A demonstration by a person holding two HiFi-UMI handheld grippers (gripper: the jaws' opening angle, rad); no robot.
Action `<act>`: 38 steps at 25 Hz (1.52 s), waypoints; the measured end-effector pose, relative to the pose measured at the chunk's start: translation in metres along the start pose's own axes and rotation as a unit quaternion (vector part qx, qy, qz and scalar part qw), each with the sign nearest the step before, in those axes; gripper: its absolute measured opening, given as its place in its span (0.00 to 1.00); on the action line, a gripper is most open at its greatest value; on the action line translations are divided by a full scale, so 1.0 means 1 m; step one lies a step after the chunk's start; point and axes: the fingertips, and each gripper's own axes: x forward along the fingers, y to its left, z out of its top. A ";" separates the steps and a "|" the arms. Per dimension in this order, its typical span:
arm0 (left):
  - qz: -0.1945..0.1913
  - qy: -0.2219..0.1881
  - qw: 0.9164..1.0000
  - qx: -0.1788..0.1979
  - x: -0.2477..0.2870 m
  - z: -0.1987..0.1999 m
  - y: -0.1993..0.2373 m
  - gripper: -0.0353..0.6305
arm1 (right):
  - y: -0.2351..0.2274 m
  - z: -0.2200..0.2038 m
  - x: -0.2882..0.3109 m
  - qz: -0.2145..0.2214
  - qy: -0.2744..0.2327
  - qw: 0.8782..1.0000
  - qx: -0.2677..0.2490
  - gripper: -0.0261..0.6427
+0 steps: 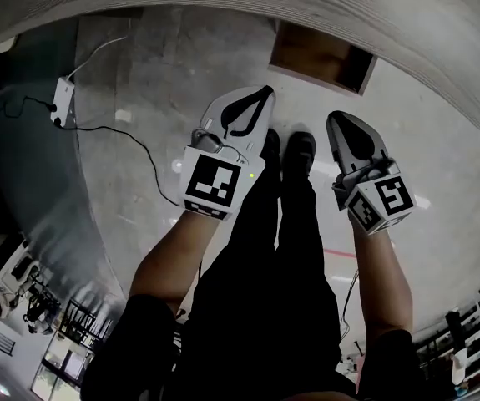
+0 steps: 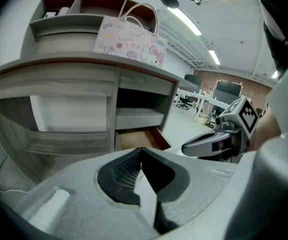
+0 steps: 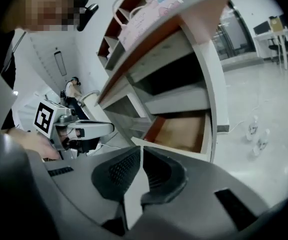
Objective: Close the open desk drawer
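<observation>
Hovering near the open drawer (image 3: 184, 131); left hand-held gripper (image 2: 141, 150) and right hand-held gripper (image 3: 139, 150) closed, empty.

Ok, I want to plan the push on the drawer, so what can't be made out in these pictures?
Handle of the drawer: no view shows one; in the left gripper view the left claw covers the drawer's front.
Back part of the drawer: head view, under the desk top.
Print on the bag: left gripper view, too small to read.
Things on the top shelf: left gripper view, too small to name.
</observation>
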 end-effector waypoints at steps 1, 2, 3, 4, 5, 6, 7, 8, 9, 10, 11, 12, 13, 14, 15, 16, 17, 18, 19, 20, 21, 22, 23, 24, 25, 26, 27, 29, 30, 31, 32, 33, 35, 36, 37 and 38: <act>-0.003 0.001 1.000 0.002 0.006 -0.006 0.001 0.06 | -0.010 -0.010 0.009 -0.004 0.000 1.000 0.021 0.06; -0.004 0.001 1.000 0.002 0.011 -0.010 0.001 0.06 | -0.019 -0.019 0.017 -0.006 -0.002 0.999 0.043 0.06; -0.005 0.001 1.000 0.002 0.016 -0.014 0.002 0.06 | -0.027 -0.026 0.025 -0.009 -0.004 0.998 0.062 0.06; -0.005 0.001 1.000 0.000 0.019 -0.016 0.004 0.06 | -0.034 -0.030 0.031 -0.011 -0.006 0.997 0.074 0.06; -0.006 0.001 1.000 -0.001 0.023 -0.019 0.005 0.06 | -0.040 -0.033 0.037 -0.015 -0.008 0.997 0.079 0.06; -0.008 0.000 1.000 -0.001 0.027 -0.020 0.006 0.06 | -0.045 -0.033 0.041 -0.019 -0.011 0.997 0.080 0.06; -0.011 0.000 1.000 -0.001 0.030 -0.022 0.007 0.06 | -0.047 -0.033 0.045 -0.023 -0.013 0.996 0.081 0.06; -0.013 -0.001 1.000 0.000 0.032 -0.023 0.007 0.06 | -0.048 -0.033 0.047 -0.025 -0.014 0.996 0.081 0.06; -0.015 -0.001 1.000 0.000 0.033 -0.024 0.007 0.06 | -0.046 -0.033 0.049 -0.026 -0.016 0.996 0.079 0.06; -0.016 -0.001 1.000 0.000 0.034 -0.025 0.007 0.06 | -0.045 -0.031 0.050 -0.027 -0.018 0.997 0.073 0.06; -0.017 -0.001 1.000 -0.001 0.034 -0.025 0.008 0.06 | -0.044 -0.029 0.051 -0.028 -0.020 0.997 0.066 0.06; -0.018 -0.003 1.000 0.000 0.035 -0.024 0.009 0.06 | -0.044 -0.025 0.052 -0.029 -0.023 0.998 0.059 0.06; -0.019 -0.005 1.000 0.002 0.036 -0.023 0.009 0.06 | -0.045 -0.020 0.053 -0.031 -0.026 0.998 0.054 0.06; -0.020 -0.008 1.000 0.003 0.037 -0.020 0.010 0.06 | -0.046 -0.015 0.054 -0.034 -0.029 0.998 0.051 0.06; -0.021 -0.011 1.000 0.005 0.039 -0.018 0.011 0.06 | -0.047 -0.011 0.055 -0.038 -0.030 0.998 0.044 0.06; -0.021 -0.014 1.000 0.007 0.040 -0.015 0.012 0.06 | -0.048 -0.007 0.055 -0.045 -0.031 0.998 0.030 0.06; -0.021 -0.018 1.000 0.008 0.042 -0.012 0.013 0.06 | -0.049 -0.004 0.055 -0.056 -0.030 0.998 0.007 0.06; -0.020 -0.022 0.999 0.010 0.044 -0.009 0.015 0.06 | -0.050 0.000 0.055 -0.071 -0.029 0.997 -0.025 0.06; -0.019 -0.028 0.999 0.012 0.046 -0.007 0.016 0.06 | -0.051 0.003 0.055 -0.088 -0.029 0.994 -0.060 0.06; -0.017 -0.033 0.999 0.015 0.049 -0.005 0.017 0.06 | -0.052 0.006 0.056 -0.104 -0.029 0.990 -0.090 0.06; -0.016 -0.037 0.999 0.018 0.051 -0.003 0.018 0.06 | -0.054 0.008 0.057 -0.117 -0.031 0.986 -0.113 0.06; -0.016 -0.041 0.999 0.021 0.054 -0.002 0.019 0.06 | -0.056 0.010 0.058 -0.124 -0.033 0.984 -0.127 0.06; -0.015 -0.044 0.999 0.025 0.056 -0.001 0.020 0.06 | -0.058 0.011 0.060 -0.128 -0.036 0.982 -0.132 0.06; -0.015 -0.046 0.998 0.028 0.059 -0.001 0.021 0.06 | -0.061 0.012 0.063 -0.131 -0.039 0.982 -0.133 0.06; -0.015 -0.049 0.998 0.030 0.060 -0.001 0.022 0.06 | -0.062 0.014 0.065 -0.133 -0.042 0.982 -0.131 0.06; -0.016 -0.052 0.998 0.032 0.061 -0.001 0.023 0.06 | -0.064 0.015 0.066 -0.136 -0.045 0.981 -0.130 0.06; -0.017 -0.054 0.998 0.032 0.061 -0.002 0.024 0.06 | -0.067 0.016 0.067 -0.140 -0.048 0.981 -0.128 0.06; -0.020 -0.056 0.998 0.032 0.063 -0.003 0.026 0.06 | -0.075 0.018 0.067 -0.151 -0.056 0.979 -0.122 0.06; -0.021 -0.056 0.998 0.032 0.064 -0.003 0.028 0.06 | -0.081 0.019 0.066 -0.158 -0.059 0.979 -0.117 0.06; -0.020 -0.056 0.998 0.031 0.065 -0.003 0.031 0.06 | -0.088 0.020 0.064 -0.164 -0.062 0.978 -0.111 0.06; -0.019 -0.057 0.998 0.030 0.066 -0.002 0.033 0.06 | -0.094 0.021 0.063 -0.169 -0.064 0.978 -0.105 0.06; -0.017 -0.058 0.998 0.028 0.067 -0.001 0.034 0.06 | -0.099 0.022 0.062 -0.173 -0.065 0.977 -0.103 0.06; -0.015 -0.061 0.998 0.025 0.068 0.001 0.035 0.06 | -0.105 0.024 0.059 -0.177 -0.066 0.977 -0.103 0.06; -0.014 -0.063 0.998 0.024 0.069 0.002 0.035 0.06 | -0.107 0.025 0.058 -0.178 -0.067 0.976 -0.105 0.06; -0.014 -0.064 0.998 0.024 0.069 0.002 0.034 0.06 | -0.110 0.026 0.057 -0.180 -0.069 0.976 -0.105 0.06; -0.013 -0.065 0.998 0.024 0.069 0.002 0.034 0.06 | -0.113 0.028 0.057 -0.182 -0.072 0.975 -0.103 0.06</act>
